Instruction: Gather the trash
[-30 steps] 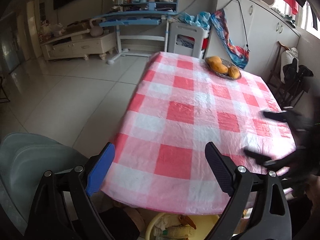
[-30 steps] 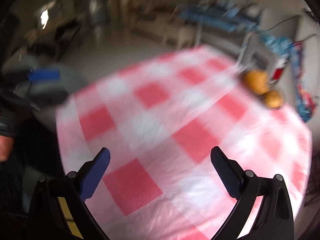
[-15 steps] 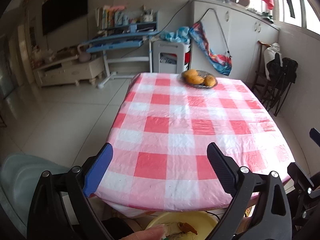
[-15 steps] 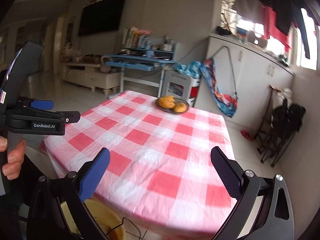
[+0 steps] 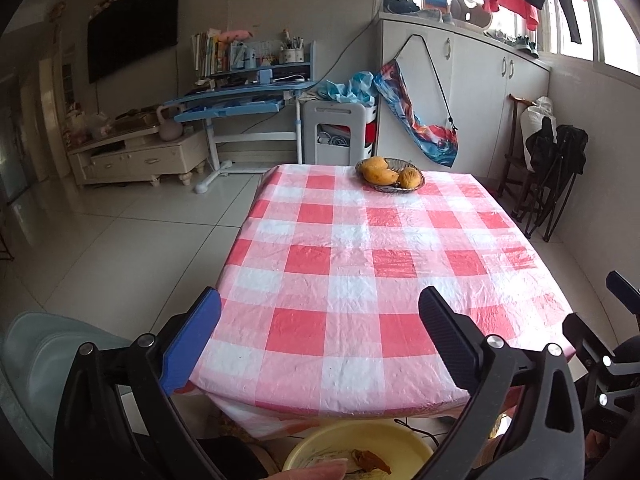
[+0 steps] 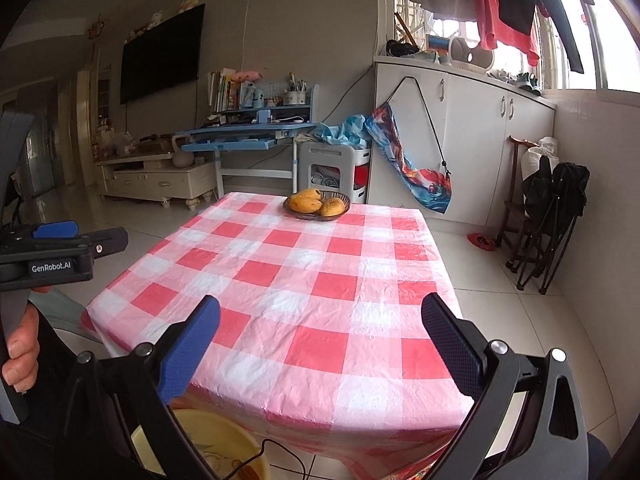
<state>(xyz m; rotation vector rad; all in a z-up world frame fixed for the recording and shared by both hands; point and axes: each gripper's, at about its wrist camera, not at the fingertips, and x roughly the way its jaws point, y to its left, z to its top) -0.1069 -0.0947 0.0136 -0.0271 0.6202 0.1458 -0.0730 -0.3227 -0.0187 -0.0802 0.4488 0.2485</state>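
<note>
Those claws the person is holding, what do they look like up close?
Each claw is a black plastic frame with silver screw heads, ending in two flat fingers. On both the left claw and the right claw, one finger is faced in blue and the other in black ribbed rubber. The right view shows white lettering, GenRobot.AI, on the left claw's side. No sleeve is visible.
</note>
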